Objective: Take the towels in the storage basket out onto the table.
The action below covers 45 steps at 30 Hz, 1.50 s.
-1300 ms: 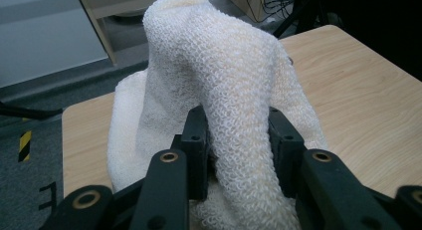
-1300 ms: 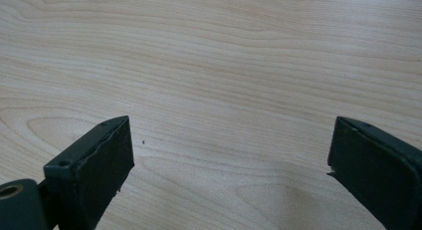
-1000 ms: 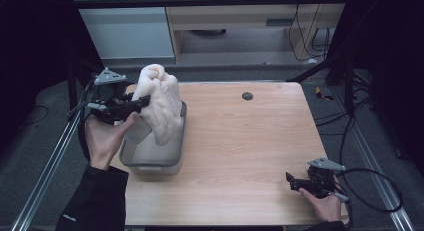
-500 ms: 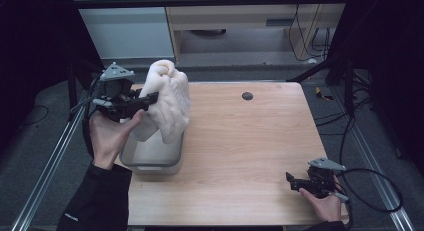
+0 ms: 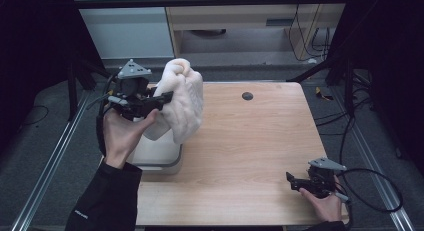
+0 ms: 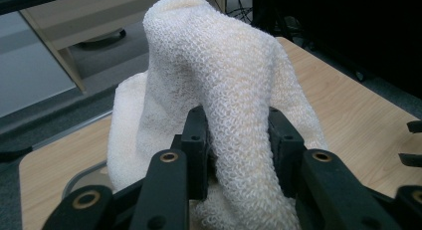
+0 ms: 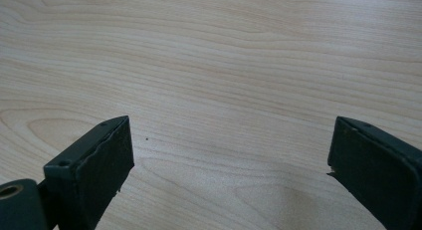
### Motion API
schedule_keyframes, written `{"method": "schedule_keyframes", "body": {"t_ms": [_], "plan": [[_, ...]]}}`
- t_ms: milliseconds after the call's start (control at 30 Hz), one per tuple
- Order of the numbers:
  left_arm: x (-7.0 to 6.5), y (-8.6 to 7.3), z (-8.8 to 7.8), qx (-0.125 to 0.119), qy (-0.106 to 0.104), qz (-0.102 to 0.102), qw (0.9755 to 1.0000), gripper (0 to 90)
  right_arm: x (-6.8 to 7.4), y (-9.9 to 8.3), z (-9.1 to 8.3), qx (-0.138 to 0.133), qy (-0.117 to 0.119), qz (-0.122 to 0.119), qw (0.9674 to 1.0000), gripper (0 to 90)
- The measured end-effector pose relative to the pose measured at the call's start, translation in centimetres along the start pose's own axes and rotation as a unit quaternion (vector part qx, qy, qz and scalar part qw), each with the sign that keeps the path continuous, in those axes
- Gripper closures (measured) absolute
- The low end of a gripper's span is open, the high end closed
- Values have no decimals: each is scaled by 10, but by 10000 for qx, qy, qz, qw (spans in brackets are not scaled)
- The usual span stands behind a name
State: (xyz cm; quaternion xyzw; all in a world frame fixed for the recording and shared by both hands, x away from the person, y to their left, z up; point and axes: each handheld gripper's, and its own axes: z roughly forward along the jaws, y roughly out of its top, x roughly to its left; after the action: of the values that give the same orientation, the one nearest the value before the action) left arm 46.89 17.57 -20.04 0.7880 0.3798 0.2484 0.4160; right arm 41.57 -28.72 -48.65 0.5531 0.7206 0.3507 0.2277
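A thick white knitted cloth (image 5: 182, 103) hangs in the air over the left side of the table, its lower end still near a grey bin (image 5: 157, 158). My left gripper (image 5: 165, 97) is shut on the cloth, and in the left gripper view the weave (image 6: 234, 115) bulges up between the two black jaws. Low at the table's right front, my right gripper (image 5: 291, 179) stands open, and the right gripper view has bare wood (image 7: 224, 90) between its wide-apart jaws.
The wooden table (image 5: 250, 141) has a small dark round hole (image 5: 247, 96) near its far edge. Metal rails run along the floor on both sides, and a cable (image 5: 372, 191) loops off the table's right front corner.
My left gripper has lifted the cloth higher out of the grey bin and moved a little away from the person. The right gripper has stayed put.
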Motion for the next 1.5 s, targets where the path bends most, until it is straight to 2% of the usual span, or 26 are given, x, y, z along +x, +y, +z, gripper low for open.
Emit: {"method": "schedule_keyframes", "body": {"t_ms": [67, 133, 300, 400, 467, 800, 1133, 1500], "plan": [[-5, 2, 3, -7, -30, 10, 10000, 668, 0, 0, 0, -11, 6, -4, 10000, 42], [-8, 3, 5, 44, -25, 104, 9999, 667, 0, 0, 0, -16, 8, -19, 10000, 42], [-20, 6, 17, 38, -179, 203, 9996, 668, 0, 0, 0, -14, 10, -7, 10000, 43], [-27, 7, 24, 50, -255, 244, 9994, 667, 0, 0, 0, -1, -1, -15, 10000, 42], [-32, 7, 29, 79, -339, 195, 9992, 668, 0, 0, 0, -13, -21, -48, 10000, 42], [-51, 4, 52, 198, -535, 369, 9977, 667, 0, 0, -1, -9, -15, -35, 10000, 42], [-66, -3, 80, 276, -758, 322, 9962, 667, 0, 0, -1, -7, -10, -42, 10000, 43], [-75, -18, 112, 447, -956, 281, 9940, 667, 0, 0, -1, -4, -6, -48, 10000, 43]]}}
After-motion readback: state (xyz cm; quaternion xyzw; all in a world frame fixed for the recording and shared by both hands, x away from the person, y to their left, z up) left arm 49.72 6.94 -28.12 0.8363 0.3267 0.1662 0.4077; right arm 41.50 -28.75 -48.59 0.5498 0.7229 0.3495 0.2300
